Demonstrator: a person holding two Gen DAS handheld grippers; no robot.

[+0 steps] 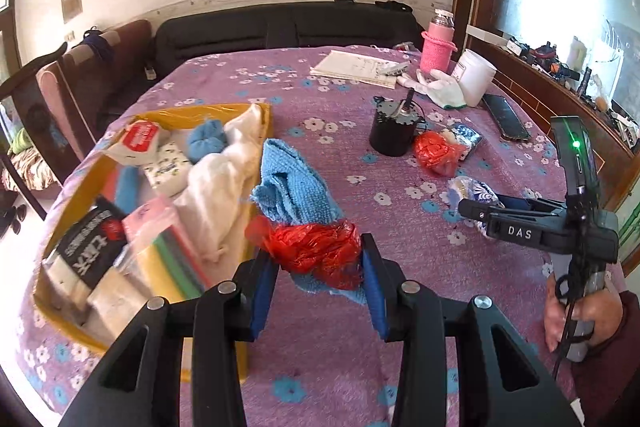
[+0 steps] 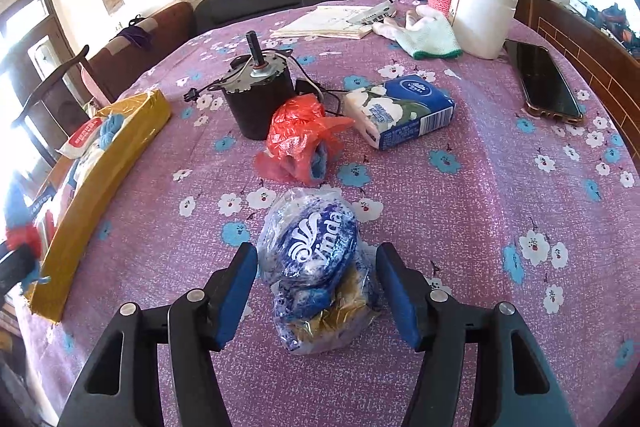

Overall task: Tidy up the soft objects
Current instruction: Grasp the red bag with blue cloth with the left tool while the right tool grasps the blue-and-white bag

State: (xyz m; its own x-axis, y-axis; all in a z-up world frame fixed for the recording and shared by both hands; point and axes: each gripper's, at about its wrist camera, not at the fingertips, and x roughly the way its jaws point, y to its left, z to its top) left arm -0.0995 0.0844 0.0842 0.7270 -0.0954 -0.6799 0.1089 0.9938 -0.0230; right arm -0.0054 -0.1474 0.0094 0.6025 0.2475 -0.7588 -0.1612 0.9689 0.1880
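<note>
The left hand-held gripper [image 1: 320,263] is clenched on a crumpled red plastic bag [image 1: 316,253] with a blue towel [image 1: 294,183] bunched in it, held up just beside the yellow box [image 1: 80,195], which sits on the counter [image 1: 360,107] and contains a white cloth [image 1: 224,183], a blue ball of fabric [image 1: 206,141] and tissue packs. The right hand-held gripper [image 2: 316,285] is released, its blue pads either side of a clear Vinda bag [image 2: 316,267] resting on the counter, apart from it. Beyond lie a second red bag [image 2: 298,141], a blue tissue pack [image 2: 404,111] and a black motor [image 2: 258,95].
</note>
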